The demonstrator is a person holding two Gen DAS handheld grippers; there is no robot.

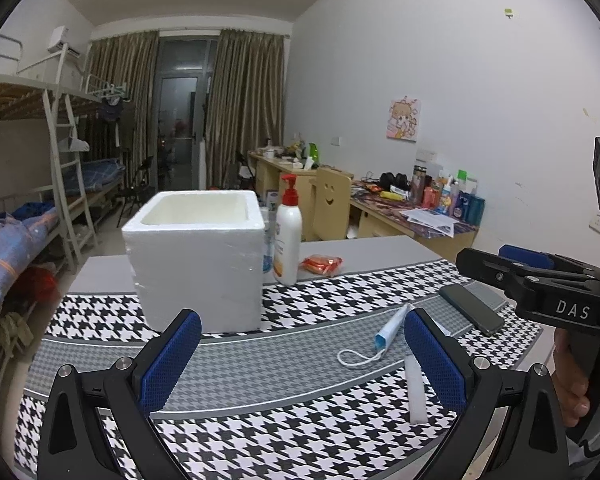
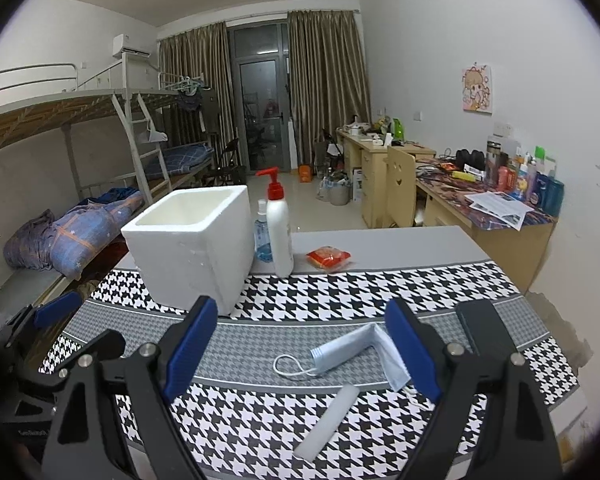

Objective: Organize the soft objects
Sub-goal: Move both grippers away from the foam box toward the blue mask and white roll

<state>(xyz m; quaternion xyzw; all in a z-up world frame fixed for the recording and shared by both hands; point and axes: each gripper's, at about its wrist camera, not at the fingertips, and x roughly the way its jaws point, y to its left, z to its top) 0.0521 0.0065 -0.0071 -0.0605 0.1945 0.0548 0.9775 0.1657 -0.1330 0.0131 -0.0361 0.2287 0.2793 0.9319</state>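
Both grippers were held wide open, empty. Face mask [image 2: 354, 350] lay just ahead between right gripper [image 2: 300, 344] fingers, foam strip [image 2: 328, 420] nearer. Mask was best pinched mid-fold, then lifted into foam box [image 2: 192, 240] ahead-left. Left gripper [image 1: 302, 354] was kept clear.

Black left gripper [image 1: 302, 354], blue-padded jaws, silver screws.

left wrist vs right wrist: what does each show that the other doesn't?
Left wrist only: the right gripper and the hand holding it.

Right wrist only: the blue spray bottle in full, the face mask unobstructed, and the floor clutter by the door.

Both: foam box, lotion pump bottle, red packet, phone, white foam strip, houndstooth mat.
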